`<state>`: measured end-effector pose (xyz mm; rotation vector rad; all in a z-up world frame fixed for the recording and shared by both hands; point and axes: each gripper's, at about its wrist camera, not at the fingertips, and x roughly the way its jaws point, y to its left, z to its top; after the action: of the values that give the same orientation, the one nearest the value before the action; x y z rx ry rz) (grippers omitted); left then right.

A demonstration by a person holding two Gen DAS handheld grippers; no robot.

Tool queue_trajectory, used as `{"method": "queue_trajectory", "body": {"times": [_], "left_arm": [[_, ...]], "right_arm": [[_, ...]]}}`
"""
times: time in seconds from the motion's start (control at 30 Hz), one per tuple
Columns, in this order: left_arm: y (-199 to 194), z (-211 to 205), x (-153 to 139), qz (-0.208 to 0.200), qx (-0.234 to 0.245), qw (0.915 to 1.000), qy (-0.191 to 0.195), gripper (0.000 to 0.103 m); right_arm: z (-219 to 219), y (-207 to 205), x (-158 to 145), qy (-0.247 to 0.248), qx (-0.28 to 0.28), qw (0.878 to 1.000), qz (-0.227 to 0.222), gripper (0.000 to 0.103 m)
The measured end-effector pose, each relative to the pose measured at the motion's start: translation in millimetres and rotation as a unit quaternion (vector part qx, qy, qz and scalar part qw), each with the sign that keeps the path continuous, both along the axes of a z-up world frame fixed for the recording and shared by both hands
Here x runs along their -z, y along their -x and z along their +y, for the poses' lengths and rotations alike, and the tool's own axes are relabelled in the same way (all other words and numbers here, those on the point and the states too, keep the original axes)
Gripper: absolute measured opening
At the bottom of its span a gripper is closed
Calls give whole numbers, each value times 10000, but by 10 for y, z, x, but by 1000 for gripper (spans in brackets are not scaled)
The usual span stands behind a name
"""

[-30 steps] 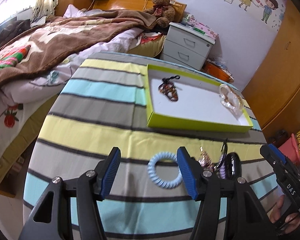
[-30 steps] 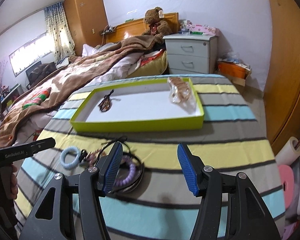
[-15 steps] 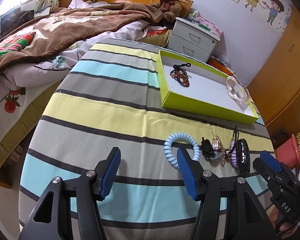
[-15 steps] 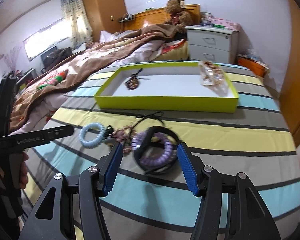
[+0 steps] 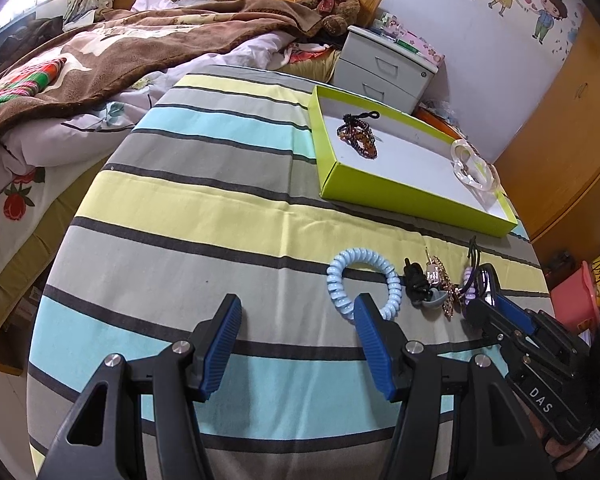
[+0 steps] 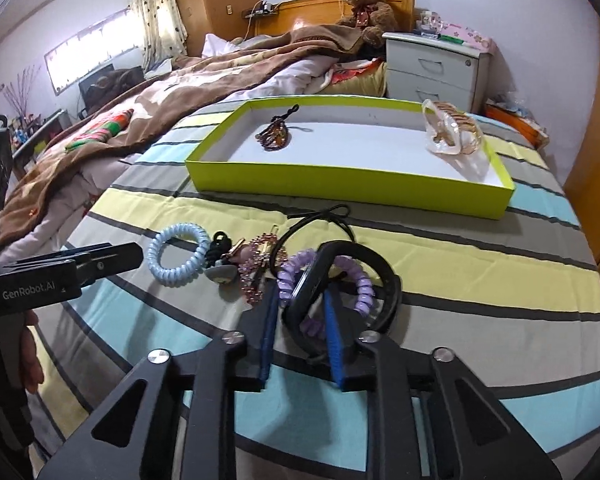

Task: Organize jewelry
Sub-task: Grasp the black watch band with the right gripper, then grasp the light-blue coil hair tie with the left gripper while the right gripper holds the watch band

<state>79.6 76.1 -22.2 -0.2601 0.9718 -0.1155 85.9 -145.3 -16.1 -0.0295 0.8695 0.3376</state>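
On the striped tablecloth lies a row of jewelry: a light blue coil tie [image 6: 160, 268], a black clip [image 6: 218, 240], a pink rhinestone piece [image 6: 256, 268], a purple coil tie [image 6: 360, 280] and a black wristband [image 6: 364, 256]. My right gripper [image 6: 300, 296] is closing, its pads against the black wristband and the purple coil between them. My left gripper [image 5: 296, 308] stands open just above the cloth, with the blue coil tie [image 5: 336, 280] beside its right finger. The lime-green tray [image 6: 340, 184] behind holds a beaded bracelet [image 6: 276, 136] and a clear bag with a bangle [image 6: 452, 132].
A thin black cord loop [image 6: 320, 216] lies between the jewelry and the tray. A bed with a brown blanket [image 5: 120, 52] runs along the left. Behind the table stands a grey nightstand [image 5: 384, 72]. A wooden wardrobe [image 5: 572, 120] and a pink bin [image 5: 572, 300] are at the right.
My right gripper moved forward and down over the black wristband and purple coil, and its jaws came together on them. The left gripper sank a little toward the cloth.
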Motion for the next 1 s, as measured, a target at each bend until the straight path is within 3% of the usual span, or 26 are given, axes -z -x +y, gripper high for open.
{"method": "queue_trajectory", "body": {"times": [0.1, 0.47, 0.57, 0.87, 1.0], "left_arm": [[-6, -20, -4, 14, 4, 10000, -17, 60], [-51, -143, -3, 62, 63, 9995, -308, 60], [-79, -198, 1, 46, 36, 9984, -562, 60], [-195, -311, 11, 60, 74, 9963, -856, 60], [-222, -416, 36, 51, 105, 9917, -1277, 60]], "right_arm": [[-22, 30, -22, 5, 14, 10000, -14, 16], [-292, 132, -139, -286, 318, 9988, -246, 16], [-369, 164, -186, -325, 387, 9982, -328, 16], [-501, 233, -308, -394, 523, 9962, -569, 16], [-518, 243, -327, -411, 548, 9957, -628, 16]]}}
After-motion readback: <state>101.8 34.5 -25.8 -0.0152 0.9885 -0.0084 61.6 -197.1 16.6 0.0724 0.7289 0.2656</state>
